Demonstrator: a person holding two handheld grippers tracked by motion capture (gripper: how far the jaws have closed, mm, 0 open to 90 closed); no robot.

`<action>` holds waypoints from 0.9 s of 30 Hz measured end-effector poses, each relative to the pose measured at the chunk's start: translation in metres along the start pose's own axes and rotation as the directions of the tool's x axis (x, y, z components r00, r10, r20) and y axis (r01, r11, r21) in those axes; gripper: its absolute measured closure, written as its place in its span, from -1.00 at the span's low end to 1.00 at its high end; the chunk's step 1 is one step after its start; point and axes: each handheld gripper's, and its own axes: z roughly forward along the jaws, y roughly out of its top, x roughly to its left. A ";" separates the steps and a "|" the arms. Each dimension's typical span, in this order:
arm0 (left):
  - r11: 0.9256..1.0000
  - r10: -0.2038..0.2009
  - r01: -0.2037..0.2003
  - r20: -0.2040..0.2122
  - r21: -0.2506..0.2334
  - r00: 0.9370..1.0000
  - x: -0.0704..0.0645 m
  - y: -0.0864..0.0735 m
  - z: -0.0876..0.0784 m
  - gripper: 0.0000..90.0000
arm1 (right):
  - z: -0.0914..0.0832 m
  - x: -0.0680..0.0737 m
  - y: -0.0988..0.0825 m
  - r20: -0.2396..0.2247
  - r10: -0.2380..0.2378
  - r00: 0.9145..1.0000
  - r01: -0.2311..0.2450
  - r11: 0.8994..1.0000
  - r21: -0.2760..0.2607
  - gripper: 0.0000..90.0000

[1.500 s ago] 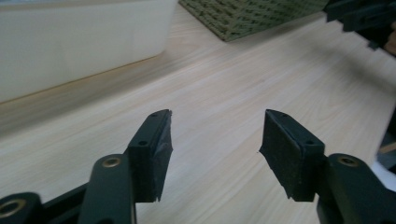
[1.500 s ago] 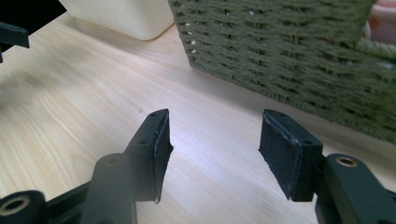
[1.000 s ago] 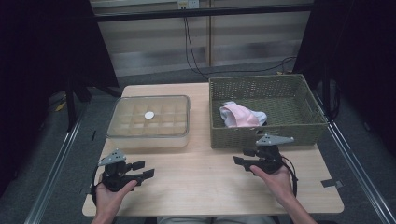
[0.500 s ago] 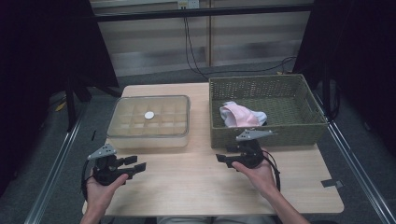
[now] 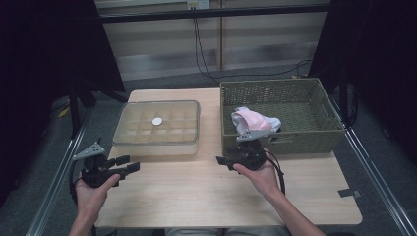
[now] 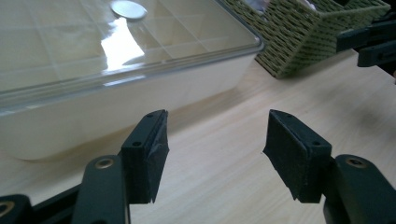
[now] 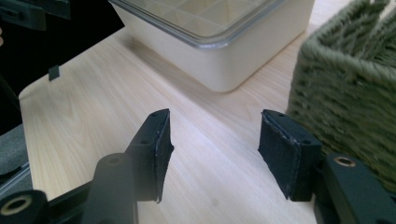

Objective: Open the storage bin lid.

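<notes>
My left gripper point(image 5: 126, 165) hovers over the table's front left corner, near the front of a cream box with a clear lid point(image 5: 157, 142). Its jaws are open and have just been opening a little, with only bare wood between them point(image 6: 215, 140). A small white disc point(image 5: 157, 121) lies on the lid point(image 6: 128, 9). My right gripper point(image 5: 221, 160) hangs open at the front left corner of the green woven basket point(image 5: 295, 96) and points left toward the box point(image 7: 233, 65). Nothing is between its jaws point(image 7: 215, 140). A pink and white cloth point(image 5: 253, 120) lies in the basket.
The wooden table point(image 5: 196, 196) ends close to my left hand; a metal rail runs along the floor there. Box and basket stand side by side with a narrow gap. A piece of dark tape point(image 5: 346, 192) sticks to the front right of the table. Cables hang behind.
Both hands have moved left. The left gripper went toward the table's left edge and rose a little. The right gripper slid from the basket's front middle to its front left corner.
</notes>
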 end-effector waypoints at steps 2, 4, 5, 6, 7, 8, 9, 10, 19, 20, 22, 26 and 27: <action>1.000 0.013 -0.013 -0.031 -0.005 0.999 0.005 0.003 -0.005 -0.12 | 0.002 0.001 0.008 -0.001 0.000 1.000 0.000 1.000 0.005 -0.02; 1.000 0.022 -0.022 -0.041 0.002 0.999 0.006 0.004 -0.006 -0.09 | 0.004 0.001 0.015 -0.001 -0.009 1.000 0.009 1.000 0.000 -0.02; 1.000 0.029 -0.029 -0.049 0.004 0.998 0.007 0.005 -0.007 -0.08 | 0.004 0.002 0.019 -0.004 -0.014 1.000 0.014 1.000 0.000 -0.02; 1.000 0.031 -0.031 -0.050 0.004 0.998 0.008 0.005 -0.007 -0.08 | 0.004 0.002 0.019 -0.004 -0.014 1.000 0.014 1.000 0.000 -0.02; 0.999 0.036 -0.036 -0.055 -0.001 0.998 0.010 0.006 -0.008 -0.07 | 0.005 0.002 0.021 -0.005 -0.015 1.000 0.015 1.000 -0.003 -0.01; 0.999 0.032 -0.032 -0.059 -0.001 0.998 0.014 0.007 -0.008 -0.06 | 0.007 0.001 0.028 -0.005 -0.016 1.000 0.016 1.000 -0.003 -0.01; 1.000 0.029 -0.029 -0.062 -0.001 0.998 0.017 0.008 -0.008 -0.06 | 0.009 0.001 0.030 -0.004 -0.016 1.000 0.016 1.000 -0.001 -0.01; 1.000 0.029 -0.029 -0.062 -0.001 0.998 0.017 0.008 -0.008 -0.07 | 0.009 0.001 0.030 -0.004 -0.016 1.000 0.016 1.000 -0.001 -0.01; 1.000 0.006 -0.006 -0.092 0.004 0.996 0.038 0.021 -0.007 -0.14 | 0.022 -0.008 0.061 -0.003 -0.009 1.000 0.009 1.000 -0.013 0.03; 1.000 0.001 -0.002 -0.087 -0.003 0.996 0.039 0.023 -0.007 -0.15 | 0.023 -0.009 0.064 -0.002 -0.007 1.000 0.007 1.000 -0.011 0.03; 1.000 -0.015 0.013 -0.078 -0.022 0.997 0.042 0.025 -0.006 -0.16 | 0.026 -0.010 0.069 -0.001 -0.010 1.000 0.010 1.000 -0.006 0.03; 0.999 -0.034 0.032 -0.094 -0.018 0.995 0.052 0.031 -0.001 -0.19 | 0.036 -0.017 0.079 -0.013 0.001 1.000 0.000 0.999 0.037 -0.05; 0.999 -0.034 0.032 -0.094 -0.018 0.995 0.052 0.031 -0.001 -0.20 | 0.038 -0.019 0.081 -0.013 0.000 1.000 0.001 0.999 0.041 -0.07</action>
